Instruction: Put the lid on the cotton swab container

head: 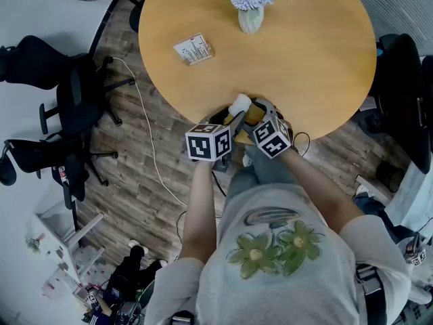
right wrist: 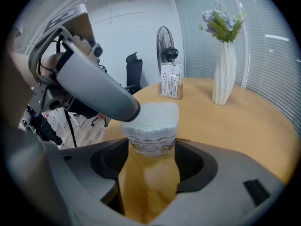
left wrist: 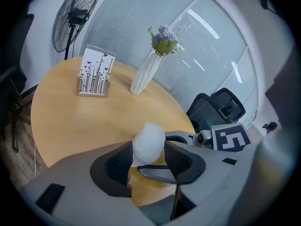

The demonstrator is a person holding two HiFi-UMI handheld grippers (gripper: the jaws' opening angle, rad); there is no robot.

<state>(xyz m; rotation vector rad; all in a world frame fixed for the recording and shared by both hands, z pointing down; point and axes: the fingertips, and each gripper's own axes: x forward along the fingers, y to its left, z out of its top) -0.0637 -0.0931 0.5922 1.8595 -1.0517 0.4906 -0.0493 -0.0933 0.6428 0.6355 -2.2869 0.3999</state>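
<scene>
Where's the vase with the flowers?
In the head view the vase stands at the far edge of the round table, right of the little card stand.

1. Two grippers: the left gripper point(left wrist: 148, 154) and the right gripper point(right wrist: 151, 150), tips close together.
2. Two marker cubes point(head: 208, 143), one riding on each claw.
3. One cotton swab container point(right wrist: 151, 134), between the right claw's jaws.
4. One lid point(left wrist: 148, 142), between the left claw's jaws.
5. One round table point(head: 304, 59), under and beyond both claws.
6. One vase point(head: 250, 19) of flowers, well beyond the claws.
7. One card stand point(head: 193, 49), ahead of the left claw, off to its left.
8. One standing fan point(left wrist: 75, 18), past the table from the left claw.
9. At least three office chairs point(head: 71, 97): two out to the left claw's side, one to the right claw's side.
</scene>
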